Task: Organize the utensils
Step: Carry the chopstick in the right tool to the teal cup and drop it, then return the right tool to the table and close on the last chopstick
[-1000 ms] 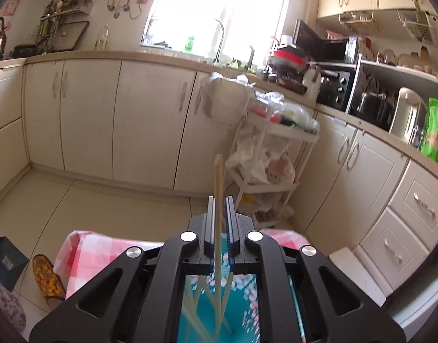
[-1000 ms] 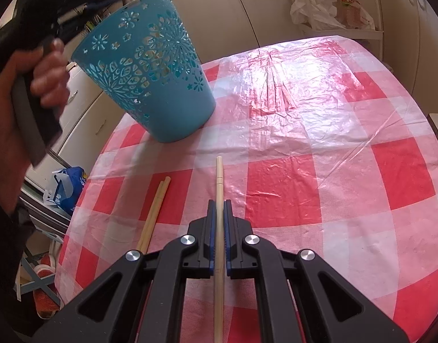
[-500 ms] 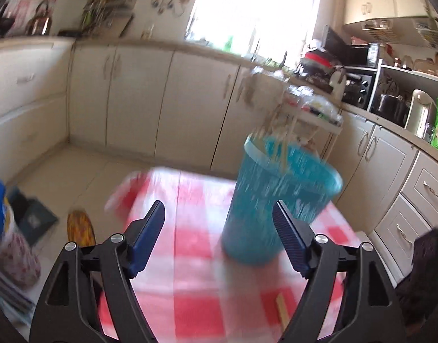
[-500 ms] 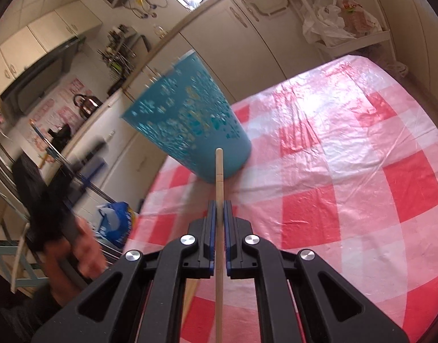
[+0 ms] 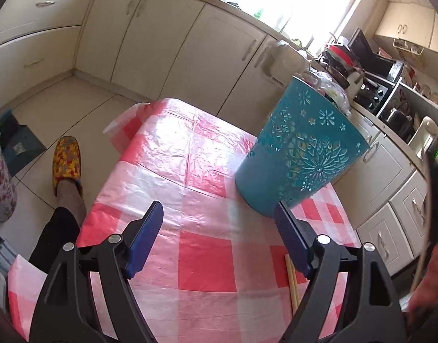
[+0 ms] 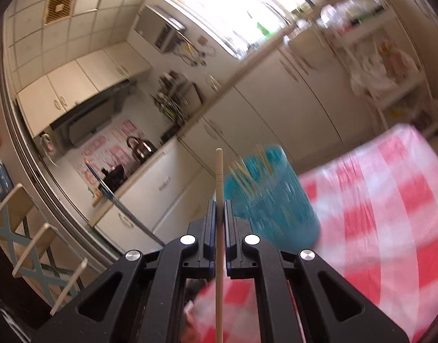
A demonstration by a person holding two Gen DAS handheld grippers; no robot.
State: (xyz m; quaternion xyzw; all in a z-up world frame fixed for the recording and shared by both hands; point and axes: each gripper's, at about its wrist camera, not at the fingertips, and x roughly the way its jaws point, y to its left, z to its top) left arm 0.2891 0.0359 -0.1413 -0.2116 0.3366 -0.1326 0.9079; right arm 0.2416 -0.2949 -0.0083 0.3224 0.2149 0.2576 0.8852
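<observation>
The left gripper (image 5: 219, 223) jaws have just been opening, wide and empty; the right gripper (image 6: 219, 210) jaws pinch a chopstick (image 6: 219, 177).

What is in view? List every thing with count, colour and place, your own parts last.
table: one, red-and-white checked cloth, centre.
bin: one, teal, on the table's far right; sticks inside.
chopsticks: two, pale wood, on the cloth by the left gripper's right finger.
chopstick: one, pale wood, clamped in the right gripper.
slipper: one, yellow patterned, on the floor.
kettle: one, dark metal, on the counter.
left gripper: black, blue fingers, open, empty.
right gripper: black, shut.
</observation>
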